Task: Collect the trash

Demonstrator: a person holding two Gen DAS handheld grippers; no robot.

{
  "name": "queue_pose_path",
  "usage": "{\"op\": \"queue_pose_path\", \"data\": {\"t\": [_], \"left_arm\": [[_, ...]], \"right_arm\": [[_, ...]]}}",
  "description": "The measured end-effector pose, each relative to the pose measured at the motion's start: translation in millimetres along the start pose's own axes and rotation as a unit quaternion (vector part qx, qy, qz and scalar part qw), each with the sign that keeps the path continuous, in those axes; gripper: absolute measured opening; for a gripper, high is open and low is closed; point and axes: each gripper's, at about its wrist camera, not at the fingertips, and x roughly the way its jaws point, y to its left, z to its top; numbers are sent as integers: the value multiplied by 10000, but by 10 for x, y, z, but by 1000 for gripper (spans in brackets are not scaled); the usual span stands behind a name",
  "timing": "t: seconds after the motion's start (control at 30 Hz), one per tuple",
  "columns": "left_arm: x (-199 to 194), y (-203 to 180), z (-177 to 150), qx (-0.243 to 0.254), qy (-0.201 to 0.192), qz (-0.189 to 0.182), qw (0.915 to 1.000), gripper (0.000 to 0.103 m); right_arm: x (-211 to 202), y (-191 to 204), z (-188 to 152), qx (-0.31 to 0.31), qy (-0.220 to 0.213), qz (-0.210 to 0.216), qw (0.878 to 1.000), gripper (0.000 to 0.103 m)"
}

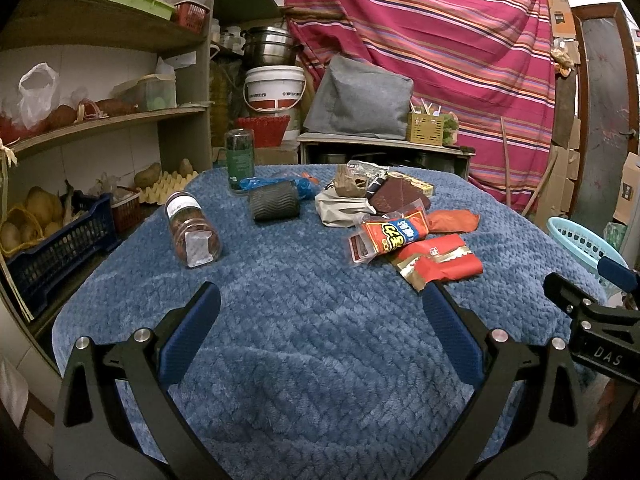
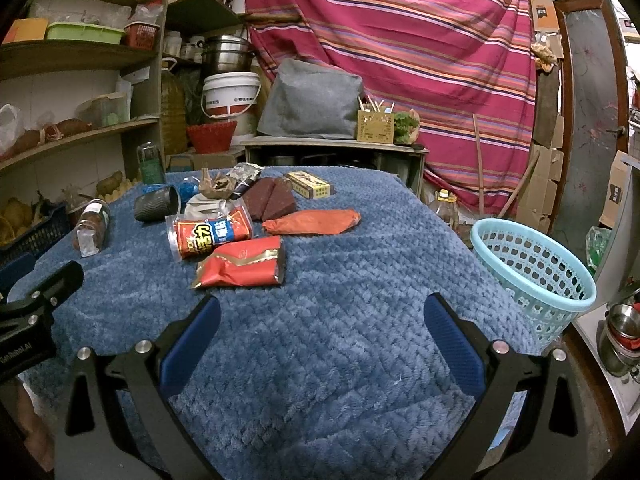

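A pile of trash lies on the blue-covered table [image 1: 304, 320]: a red and gold wrapper [image 1: 438, 262] [image 2: 242, 266], a red snack packet [image 1: 390, 236] [image 2: 212, 234], an orange bag [image 1: 454, 220] [image 2: 312, 221], brown wedge packs [image 2: 270, 198], crumpled paper [image 1: 340, 206], a small yellow box [image 2: 310, 185]. A fallen clear jar [image 1: 192, 230] [image 2: 91, 226], a dark ribbed cup [image 1: 274, 201] [image 2: 156, 202] and an upright green bottle [image 1: 240, 160] stand left. My left gripper [image 1: 320, 312] is open and empty, short of the pile. My right gripper [image 2: 322, 316] is open and empty, near the red and gold wrapper.
A light blue perforated basket [image 2: 536, 268] stands off the table's right edge; its rim shows in the left wrist view [image 1: 576, 236]. Shelves with crates and food [image 1: 80, 128] stand left. A striped curtain [image 2: 400, 40], bucket [image 2: 230, 94] and grey bag [image 2: 312, 100] stand behind.
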Motion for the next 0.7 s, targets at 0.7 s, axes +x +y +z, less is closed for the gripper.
{"op": "queue_pose_path", "data": {"t": [0.7], "left_arm": [[10,15,1,-16,11,-9,10000,98]], "right_arm": [[16,-8,-45,-5,13,-16,10000,99]]}}
